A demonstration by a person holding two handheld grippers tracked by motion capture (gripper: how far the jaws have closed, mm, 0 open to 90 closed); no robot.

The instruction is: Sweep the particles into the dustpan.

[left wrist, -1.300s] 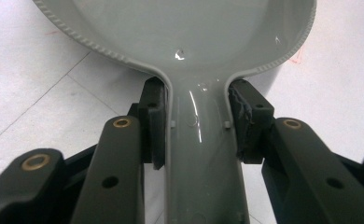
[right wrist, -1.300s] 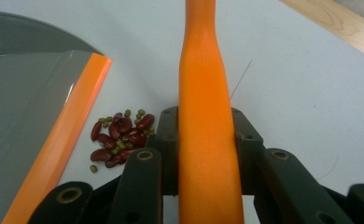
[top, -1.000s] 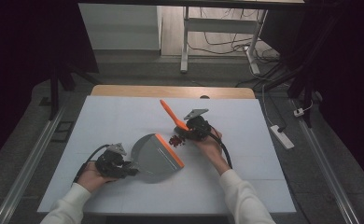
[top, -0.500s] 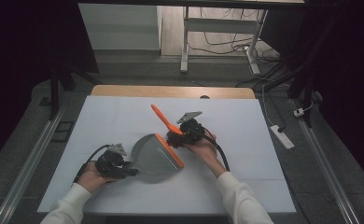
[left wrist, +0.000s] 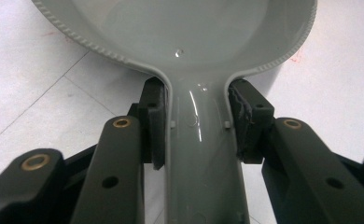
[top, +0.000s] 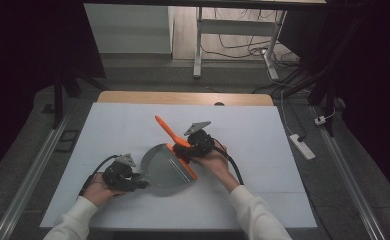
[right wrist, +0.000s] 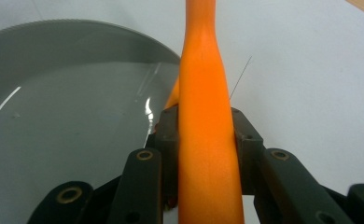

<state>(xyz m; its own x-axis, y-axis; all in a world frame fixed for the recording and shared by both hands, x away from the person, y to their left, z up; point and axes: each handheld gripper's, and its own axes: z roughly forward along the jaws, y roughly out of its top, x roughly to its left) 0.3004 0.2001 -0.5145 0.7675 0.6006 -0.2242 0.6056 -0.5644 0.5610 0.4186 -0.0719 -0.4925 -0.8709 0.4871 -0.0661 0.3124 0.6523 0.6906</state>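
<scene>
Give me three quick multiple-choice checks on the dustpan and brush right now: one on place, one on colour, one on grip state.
1. Where is the grey dustpan?
A. on the white table top
B. on the floor
C. on a shelf

2. What colour is the brush handle?
A. blue
B. orange
C. green

3. How does the left gripper stand?
A. wide open, clear of everything
B. shut on the dustpan's handle
C. shut on the brush

Answers: 1 A, the high view shows it lying on the table. 2 B, orange in the right gripper view. 3 B, both pads press the grey handle's sides.
</scene>
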